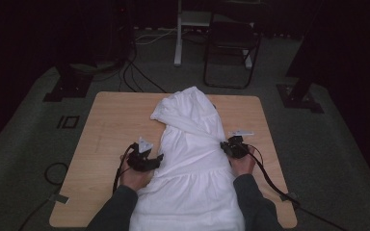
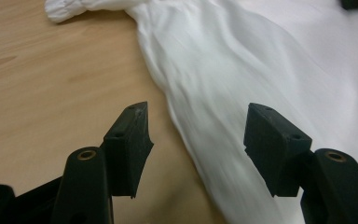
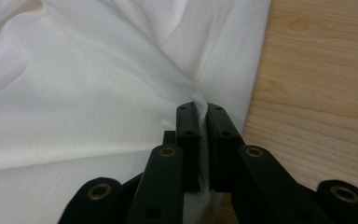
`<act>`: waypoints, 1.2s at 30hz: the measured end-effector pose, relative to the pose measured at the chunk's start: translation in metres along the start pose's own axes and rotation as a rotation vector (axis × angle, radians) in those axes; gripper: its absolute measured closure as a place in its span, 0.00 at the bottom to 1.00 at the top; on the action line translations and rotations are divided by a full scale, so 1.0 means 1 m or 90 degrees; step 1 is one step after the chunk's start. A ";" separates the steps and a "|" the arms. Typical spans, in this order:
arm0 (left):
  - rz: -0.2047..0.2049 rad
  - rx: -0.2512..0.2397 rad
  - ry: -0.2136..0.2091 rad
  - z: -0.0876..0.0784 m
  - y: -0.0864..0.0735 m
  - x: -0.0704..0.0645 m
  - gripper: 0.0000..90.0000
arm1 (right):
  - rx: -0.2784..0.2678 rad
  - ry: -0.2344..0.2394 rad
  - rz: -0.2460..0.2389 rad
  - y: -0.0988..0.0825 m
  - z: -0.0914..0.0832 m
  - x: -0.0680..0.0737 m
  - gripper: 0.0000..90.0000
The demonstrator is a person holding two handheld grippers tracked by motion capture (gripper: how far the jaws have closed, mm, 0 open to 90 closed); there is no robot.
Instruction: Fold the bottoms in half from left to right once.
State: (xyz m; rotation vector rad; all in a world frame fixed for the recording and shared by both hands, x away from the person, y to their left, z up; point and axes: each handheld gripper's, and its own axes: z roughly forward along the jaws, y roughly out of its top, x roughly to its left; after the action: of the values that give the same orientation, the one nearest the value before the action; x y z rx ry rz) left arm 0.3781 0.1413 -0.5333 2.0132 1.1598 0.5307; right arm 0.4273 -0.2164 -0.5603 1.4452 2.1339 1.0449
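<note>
A white garment (image 1: 192, 159) lies down the middle of the wooden table (image 1: 111, 120). At centre right, the right gripper (image 3: 203, 109) pinches its edge. At centre left, the left gripper (image 2: 196, 123) stands wide over the other edge, pressing nothing.

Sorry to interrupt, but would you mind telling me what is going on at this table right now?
A person at a wooden table is working on a white garment spread along it, with a two-jaw gripper in each hand. The right gripper has pinched the cloth's right edge between its shut jaws. The left gripper sits at the opposite edge with its jaws apart; the garment's edge lies on the table beyond the gap between them, but the pads are not pressing it.
</note>
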 end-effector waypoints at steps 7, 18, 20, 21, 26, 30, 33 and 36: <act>0.011 0.041 0.000 0.037 0.002 0.000 0.61 | -0.007 0.008 0.000 -0.002 0.000 -0.002 0.94; 0.039 0.027 -0.005 -0.009 -0.041 -0.013 0.98 | 0.009 0.022 -0.029 -0.028 -0.027 0.014 0.96; 0.035 0.027 -0.014 -0.021 -0.052 -0.015 0.98 | 0.008 0.039 -0.035 -0.038 -0.036 0.019 0.96; 0.034 0.025 -0.021 -0.027 -0.059 -0.016 0.98 | 0.008 0.049 -0.034 -0.045 -0.041 0.022 0.96; 0.050 0.037 -0.026 -0.049 -0.075 -0.023 0.97 | 0.024 0.091 -0.036 -0.070 -0.066 0.039 0.96; 0.050 0.025 -0.033 -0.046 -0.075 -0.019 0.82 | 0.055 0.103 -0.047 -0.068 -0.071 0.042 0.76; 0.048 0.012 -0.038 -0.040 -0.070 -0.015 0.68 | 0.033 0.108 -0.072 -0.053 -0.073 0.043 0.53; 0.039 0.006 -0.041 -0.032 -0.065 -0.014 0.62 | 0.004 0.113 -0.115 -0.034 -0.070 0.051 0.45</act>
State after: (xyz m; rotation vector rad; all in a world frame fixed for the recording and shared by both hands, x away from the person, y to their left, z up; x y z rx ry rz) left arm 0.3134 0.1625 -0.5625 2.0644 1.0664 0.4873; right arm 0.3390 -0.2037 -0.5335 1.1739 2.3430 1.1351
